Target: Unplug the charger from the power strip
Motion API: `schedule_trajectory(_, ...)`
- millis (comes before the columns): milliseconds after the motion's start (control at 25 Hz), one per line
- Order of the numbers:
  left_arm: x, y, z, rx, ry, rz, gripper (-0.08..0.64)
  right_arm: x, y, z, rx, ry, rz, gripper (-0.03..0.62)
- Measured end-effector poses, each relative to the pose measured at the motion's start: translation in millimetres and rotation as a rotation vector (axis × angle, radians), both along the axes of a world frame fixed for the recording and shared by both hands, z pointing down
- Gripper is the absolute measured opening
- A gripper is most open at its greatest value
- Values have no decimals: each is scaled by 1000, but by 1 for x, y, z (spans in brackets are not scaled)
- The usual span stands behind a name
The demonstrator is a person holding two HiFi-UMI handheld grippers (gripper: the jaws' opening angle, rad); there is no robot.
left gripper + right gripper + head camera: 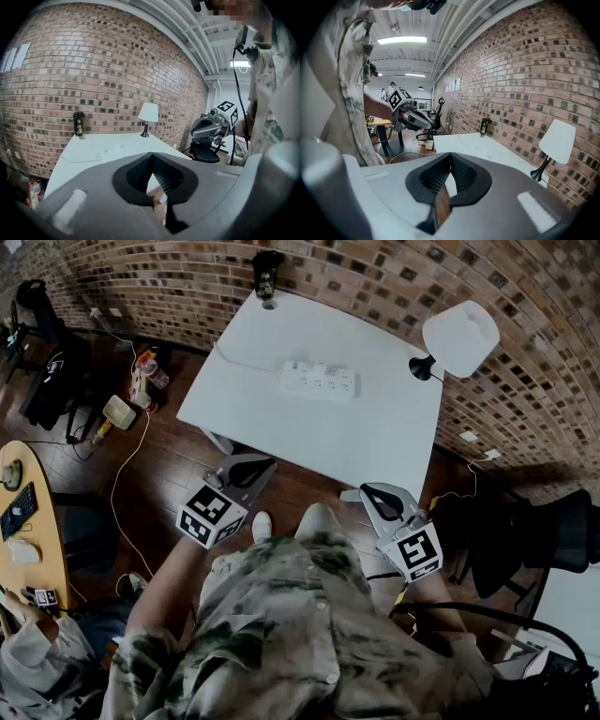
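A white power strip (317,380) lies near the middle of the white table (281,418), its cord running off to the left and back. I cannot make out a charger on it from here. My left gripper (244,470) hangs just off the table's near edge, shut and empty; in its own view the jaws (151,161) meet at the tips. My right gripper (380,498) is also short of the near edge, to the right, shut with nothing in it (451,159). Both are well away from the strip.
A white-shaded lamp (459,338) stands at the table's right edge and a dark bottle (267,276) at its far corner. A brick wall runs behind. An office chair (553,531) is at the right, and a round wooden desk (28,521) and floor cables (122,474) at the left.
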State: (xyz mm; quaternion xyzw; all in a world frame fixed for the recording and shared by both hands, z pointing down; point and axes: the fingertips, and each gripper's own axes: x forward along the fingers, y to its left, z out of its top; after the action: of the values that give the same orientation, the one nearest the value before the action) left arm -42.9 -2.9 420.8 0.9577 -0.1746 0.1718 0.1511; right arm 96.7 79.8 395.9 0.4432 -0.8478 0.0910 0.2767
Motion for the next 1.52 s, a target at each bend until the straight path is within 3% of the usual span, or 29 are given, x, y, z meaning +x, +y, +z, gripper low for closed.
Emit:
schedule_trajectory(200, 40, -96, 36, 6, -68, -3, 2, 19, -98, 36, -10, 16, -81, 17)
schedule_trajectory(280, 57, -126, 60, -18, -97, -20, 3, 28, -134, 53, -33, 37, -133, 91)
schedule_trajectory(560, 121, -204, 126, -120, -214, -15, 2, 56, -256, 106, -91, 107, -262, 109)
schedule_trajectory(760, 146, -236, 162, -174, -298, 2, 0, 55, -319, 148, -119, 145, -384, 134)
schedule_trajectory(1160, 153, -247, 202, -289, -345, -4, 0, 28, -342, 209, -250, 110, -561, 166)
schedule_trajectory(1280, 151, -245, 207, -328, -335, -7, 0, 23, -340, 213, -259, 89, -576, 117)
schedule_trajectory(1520, 152, -245, 207, -371, -335, 8, -2, 23, -339, 213, -276, 78, -603, 107)
